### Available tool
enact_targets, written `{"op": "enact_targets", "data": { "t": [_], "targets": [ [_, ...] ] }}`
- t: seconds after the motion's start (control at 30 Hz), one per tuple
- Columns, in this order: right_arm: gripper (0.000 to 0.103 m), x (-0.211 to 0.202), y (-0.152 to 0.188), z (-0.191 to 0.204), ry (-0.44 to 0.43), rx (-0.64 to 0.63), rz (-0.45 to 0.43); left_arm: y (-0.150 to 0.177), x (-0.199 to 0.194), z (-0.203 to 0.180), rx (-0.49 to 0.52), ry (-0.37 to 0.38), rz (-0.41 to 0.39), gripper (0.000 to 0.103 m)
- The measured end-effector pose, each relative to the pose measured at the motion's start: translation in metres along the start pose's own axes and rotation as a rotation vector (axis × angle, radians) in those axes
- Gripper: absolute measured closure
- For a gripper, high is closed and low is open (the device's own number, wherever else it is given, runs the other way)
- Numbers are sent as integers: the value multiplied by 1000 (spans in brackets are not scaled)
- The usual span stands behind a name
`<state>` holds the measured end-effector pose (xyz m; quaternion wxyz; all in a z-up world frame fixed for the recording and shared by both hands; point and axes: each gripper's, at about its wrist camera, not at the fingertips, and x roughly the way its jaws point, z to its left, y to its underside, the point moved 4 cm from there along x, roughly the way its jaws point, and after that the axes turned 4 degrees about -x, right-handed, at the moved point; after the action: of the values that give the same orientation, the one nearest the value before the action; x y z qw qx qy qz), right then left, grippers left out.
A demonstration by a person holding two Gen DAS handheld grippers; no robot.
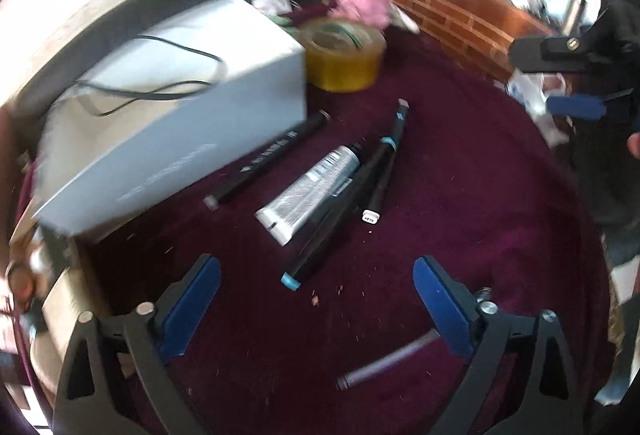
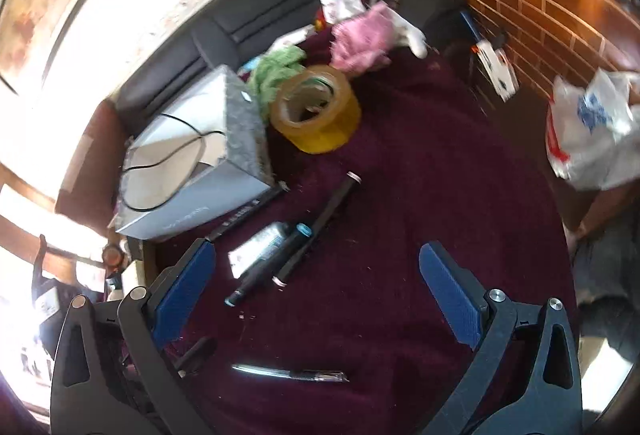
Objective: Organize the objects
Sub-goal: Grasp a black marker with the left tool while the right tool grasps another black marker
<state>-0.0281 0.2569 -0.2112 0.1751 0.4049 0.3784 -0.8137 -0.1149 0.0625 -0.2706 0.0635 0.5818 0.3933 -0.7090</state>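
Observation:
A silver tube and three black markers lie on a maroon cloth. One marker has a blue end, one a white end, and one rests against a white box. My left gripper hovers open just short of them, with nothing between its jaws. A grey pen lies under its right finger. My right gripper is also open and empty, above the same tube and markers. A shiny pen lies close beneath it.
A yellow tape roll stands behind the box, which has a black cable across its top. Pink cloth and green cloth lie further back by a dark sofa. A plastic bag sits at the right.

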Motion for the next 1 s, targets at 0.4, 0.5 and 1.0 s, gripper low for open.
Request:
{"op": "enact_targets", "data": {
  "t": [0.4, 0.5, 1.0],
  "targets": [
    [4, 68, -12, -8, 163, 29, 94, 2, 52, -5, -9, 63, 99, 34],
    [8, 87, -18, -3, 242, 29, 109, 6, 59, -8, 4, 53, 118, 39],
    [44, 155, -14, 23, 405, -81, 246, 4, 57, -12, -35, 104, 122, 54]
  ]
}}
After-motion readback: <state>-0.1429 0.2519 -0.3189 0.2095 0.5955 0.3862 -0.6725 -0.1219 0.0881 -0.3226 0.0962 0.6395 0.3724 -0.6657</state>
